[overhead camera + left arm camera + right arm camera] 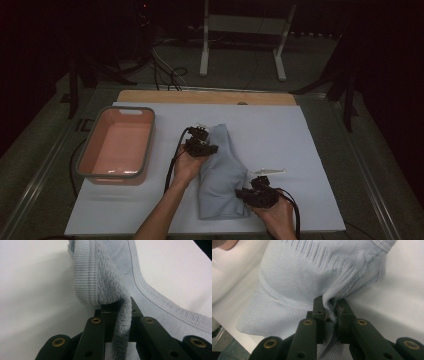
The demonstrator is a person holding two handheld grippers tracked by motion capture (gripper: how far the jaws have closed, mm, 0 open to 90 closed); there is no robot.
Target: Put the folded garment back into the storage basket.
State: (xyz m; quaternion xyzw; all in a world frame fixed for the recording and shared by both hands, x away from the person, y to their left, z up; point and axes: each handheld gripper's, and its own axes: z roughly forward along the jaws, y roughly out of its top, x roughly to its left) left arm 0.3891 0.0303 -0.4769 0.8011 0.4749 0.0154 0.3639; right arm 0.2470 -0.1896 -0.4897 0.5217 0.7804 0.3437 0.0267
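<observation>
A pale blue knitted garment (pixel 221 172) lies on the white table sheet (pixel 280 130), folded into a long strip running from the middle toward the front edge. My left gripper (pixel 209 147) is shut on its far left edge; in the left gripper view the ribbed, looped fabric (pixel 105 282) bunches up between the closed jaws. My right gripper (pixel 245 194) is shut on the garment's near right edge, and the right gripper view shows a pinch of blue knit (pixel 332 307) squeezed between the jaws, the rest (pixel 299 277) spreading flat beyond.
A pink tub (pixel 118 143) with a grey rim stands on the left of the sheet. A wooden board edge (pixel 205 96) runs along the back. Behind the table are a white frame stand (pixel 243 35) and cables on the floor.
</observation>
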